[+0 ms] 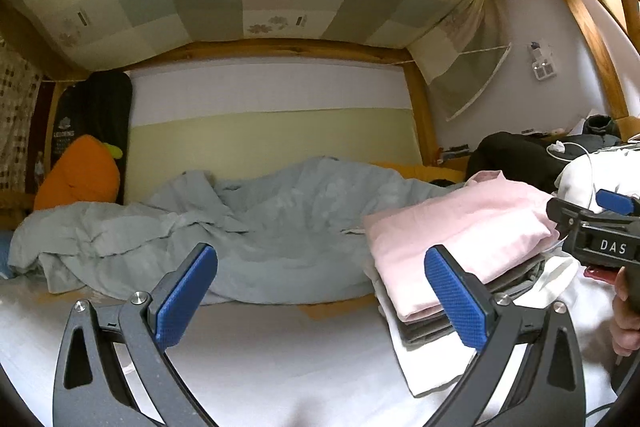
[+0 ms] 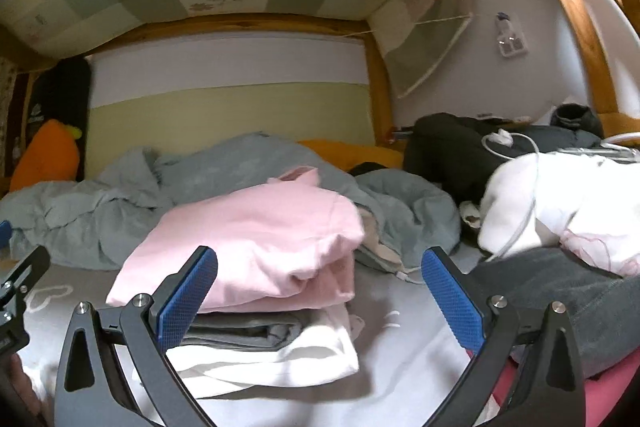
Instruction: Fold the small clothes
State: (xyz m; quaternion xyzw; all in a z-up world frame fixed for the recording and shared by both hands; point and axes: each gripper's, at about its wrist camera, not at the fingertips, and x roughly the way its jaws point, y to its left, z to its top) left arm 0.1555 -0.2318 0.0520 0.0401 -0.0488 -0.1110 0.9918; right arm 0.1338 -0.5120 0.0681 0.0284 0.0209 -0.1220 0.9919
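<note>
- Jaws on my left gripper (image 1: 320,301) stand wide apart with nothing between them; the blue pads (image 1: 186,297) hang over the pale sheet (image 1: 280,359) of the bed.
- Jaws on my right gripper (image 2: 318,301) are spread just as wide and hold nothing; its left pad sits in front of the stack's near corner, though I cannot tell whether it touches.
- Folded clothes sit in one stack on the sheet: a pink garment (image 2: 256,239) on top, a grey folded piece (image 2: 244,331) under it, and a white piece (image 2: 280,359) at the bottom, its edge sticking out toward me.
- From my left wrist view the same stack lies to the right of centre, the pink garment (image 1: 460,239) uppermost, and my right pad overlaps its near edge in the frame.
- I see the right gripper's body (image 1: 600,239) at the right edge of the left view, marked "DAS", just beside the stack, with the hand (image 1: 628,315) below it.
- Behind the stack a rumpled grey-blue duvet (image 1: 224,227) runs across the bed.
- An orange carrot-shaped plush (image 1: 80,175) leans at the far left against the wall.
- To the right of the stack in my right view lies a white heap (image 2: 560,203) with a white cable (image 2: 520,227) draped over it, and dark clothing (image 2: 460,147) behind.
</note>
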